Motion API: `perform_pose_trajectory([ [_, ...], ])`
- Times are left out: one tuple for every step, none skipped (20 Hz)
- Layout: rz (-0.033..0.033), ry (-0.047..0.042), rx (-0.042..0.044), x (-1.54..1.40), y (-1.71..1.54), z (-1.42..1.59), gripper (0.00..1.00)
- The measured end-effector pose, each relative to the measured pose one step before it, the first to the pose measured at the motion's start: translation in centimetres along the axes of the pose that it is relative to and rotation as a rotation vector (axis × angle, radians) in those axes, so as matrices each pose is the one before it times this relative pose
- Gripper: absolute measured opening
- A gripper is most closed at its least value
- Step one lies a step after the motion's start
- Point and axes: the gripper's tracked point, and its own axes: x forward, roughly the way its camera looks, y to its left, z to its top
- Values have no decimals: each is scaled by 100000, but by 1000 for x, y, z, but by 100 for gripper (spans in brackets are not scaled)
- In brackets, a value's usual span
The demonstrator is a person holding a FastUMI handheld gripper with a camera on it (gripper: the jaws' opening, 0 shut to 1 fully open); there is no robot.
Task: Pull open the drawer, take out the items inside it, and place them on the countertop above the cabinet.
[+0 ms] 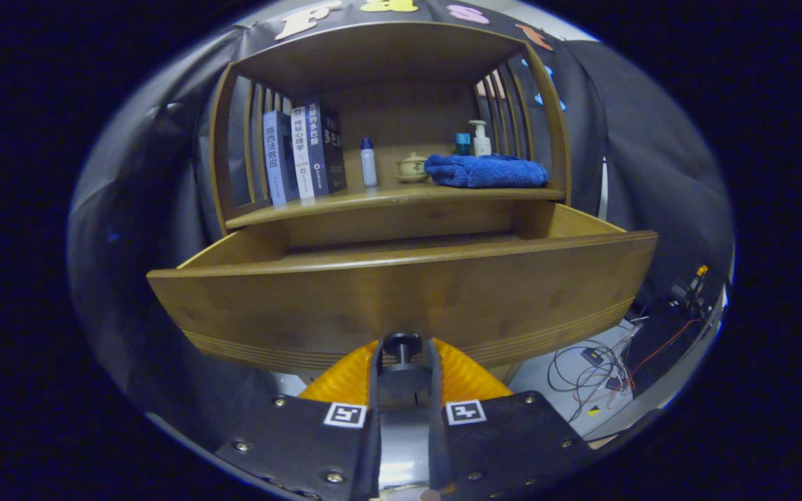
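Grasping dark knob (402,344) of drawer (401,306), gripper (402,358) has both fingers pressed on knob stem. Drawer pulled out toward gripper; its inside hidden behind front panel. Beyond and above, bench (387,198) of cabinet carries books (303,156), small bottle (368,163), teacup (412,167), blue towel (488,171), pump bottle (480,139).

Gripper view: low, close before drawer (401,299) front, facing cabinet (387,104), claw (403,355) foreground.

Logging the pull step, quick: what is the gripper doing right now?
Gripper: shut on the drawer knob.
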Motion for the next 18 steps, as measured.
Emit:
perform_pose_trajectory([
  [282, -755, 1052, 144, -47, 85, 27],
  [-147, -405, 564, -24, -2, -95, 27],
  [-313, -97, 199, 4, 10, 21, 27],
  [-182, -147, 39, -2, 29, -9, 27],
  [-52, -138, 43, 13, 33, 83, 27],
  [-17, -108, 27, 68, -44, -53, 27],
  [-325, -2, 120, -35, 32, 89, 27],
  [-694, 323, 58, -23, -122, -16, 27],
  [-765, 260, 59, 14, 27, -16, 27],
  [-872, 662, -453, 37, 27, -91, 27],
  [-1126, 742, -1028, 2, -57, -49, 31],
  [654, 555, -14, -88, 228, 124, 32],
  [294, -1011, 700, -2, 400, 644, 40],
  [786, -2196, 849, -634, 211, 809, 44],
  [1352, -2778, 828, -289, 610, 938, 45],
  [1117, -2973, 525, -459, 669, 1136, 46],
  [-428, -2384, -690, -473, 327, 1421, 53],
  [-412, -2321, -1504, -514, 307, 1329, 53],
])
